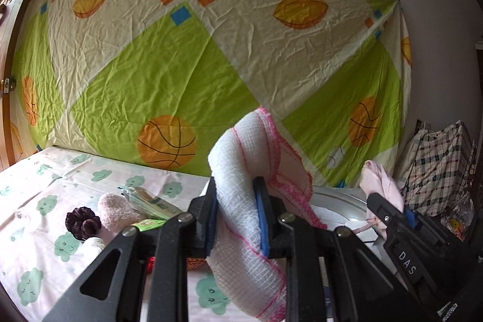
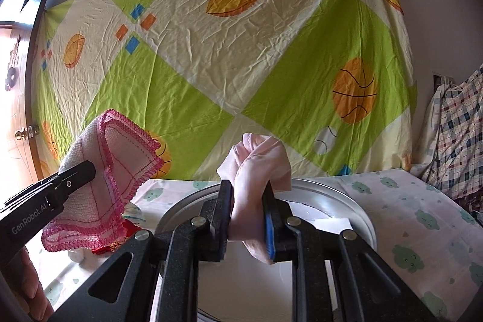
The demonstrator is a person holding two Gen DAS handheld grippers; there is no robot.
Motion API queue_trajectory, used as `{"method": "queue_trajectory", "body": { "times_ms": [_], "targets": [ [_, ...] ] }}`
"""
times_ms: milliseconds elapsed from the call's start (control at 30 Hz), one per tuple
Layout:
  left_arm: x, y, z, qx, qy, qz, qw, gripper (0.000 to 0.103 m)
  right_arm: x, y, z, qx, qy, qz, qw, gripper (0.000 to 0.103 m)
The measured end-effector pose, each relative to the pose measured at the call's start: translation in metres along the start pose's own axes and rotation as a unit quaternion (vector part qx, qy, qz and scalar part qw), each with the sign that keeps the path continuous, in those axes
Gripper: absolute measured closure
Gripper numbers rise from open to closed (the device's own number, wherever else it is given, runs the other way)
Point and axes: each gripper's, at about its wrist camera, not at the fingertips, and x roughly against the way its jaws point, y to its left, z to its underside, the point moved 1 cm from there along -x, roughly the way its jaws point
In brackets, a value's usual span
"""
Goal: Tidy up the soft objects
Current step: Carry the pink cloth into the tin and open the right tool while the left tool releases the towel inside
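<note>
the round metal basin (image 2: 359,210) sits on the cloud-print bed sheet (image 2: 401,201), and what shows of its inside is a white bottom with a white paper-like piece (image 2: 332,223) lying near the far right wall; nothing soft rests in it as far as the right wrist view shows. the right gripper (image 2: 247,224) hangs over the basin with its jaws pinching a pale pink cloth (image 2: 256,168), which bunches upward between the fingers and trails a little below them. the left gripper (image 1: 236,218) is pressed onto a white mesh towel with pink stitched edging (image 1: 241,159), held up in the air to the left of the basin; the towel folds over above the jaws and droops below them.

only the left wrist view shows the small heap on the sheet to the left: a dark purple scrunchie (image 1: 83,224), a fluffy pink sock-like item (image 1: 116,210) touching it, a clear plastic packet with green print (image 1: 148,202) just behind, and a bit of white fluff (image 1: 93,245) in front (half hidden by the gripper frame). it catches just the basin's rim (image 1: 335,193) and the pink cloth (image 1: 382,183) from the side. the right wrist view alone gives the basin's interior, and it shows the towel (image 2: 105,180) from its other face. both views take in the green and cream ball-print sheet (image 1: 187,50) hung on the wall and the plaid bag (image 1: 440,168) at the right.
</note>
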Motion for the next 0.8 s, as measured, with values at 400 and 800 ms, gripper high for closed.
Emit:
{"method": "queue_trajectory", "body": {
  "times_ms": [400,800],
  "targets": [
    [-0.022,-0.052,0.006,-0.022,0.022,0.038,0.9988,0.082,-0.009,-0.054,0.000,0.002,0.011,0.060,0.998,0.082],
    [-0.052,-0.099,0.022,-0.052,0.058,0.059,0.9952,0.082,-0.024,-0.094,0.004,0.027,0.037,0.113,0.993,0.082]
  ]
}}
